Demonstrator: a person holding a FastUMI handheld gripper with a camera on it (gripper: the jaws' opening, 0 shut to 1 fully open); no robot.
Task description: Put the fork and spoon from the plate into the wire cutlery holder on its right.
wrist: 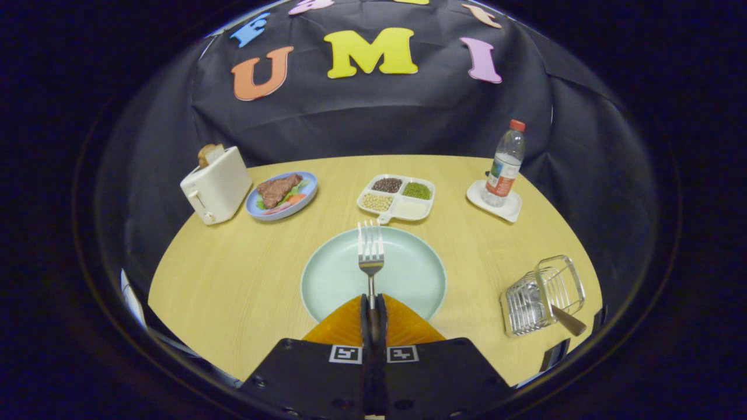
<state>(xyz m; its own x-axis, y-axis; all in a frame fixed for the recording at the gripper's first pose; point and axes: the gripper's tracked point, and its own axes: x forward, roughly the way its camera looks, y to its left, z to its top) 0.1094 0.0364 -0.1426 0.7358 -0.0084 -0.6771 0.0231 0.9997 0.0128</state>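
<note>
A: Foreground? 
B: Hand-held gripper (373, 312) clenched on the fork (370, 251), tines pointing ahead over the pale green plate (327, 280).

A: Beyond? 
B: Wire holder (543, 294) right of the plate on the worktop (233, 274), a brown handle (569, 321) sticking out.

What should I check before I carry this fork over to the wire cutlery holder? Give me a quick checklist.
1. Grip: gripper shut on the fork handle, both fingers pressing. Ok.
2. Fork pose: tines point straight ahead over the green plate, in line with the fingers. Ok.
3. Wire cutlery holder: to the right of the plate, top open. Ok.
4. Room in the holder: a brown handle already sticks out of it; free space beside it. Cannot tell.
5. Path: bare table between plate and holder. Ok.
6. Fork lifted off the plate: cannot tell.
</note>
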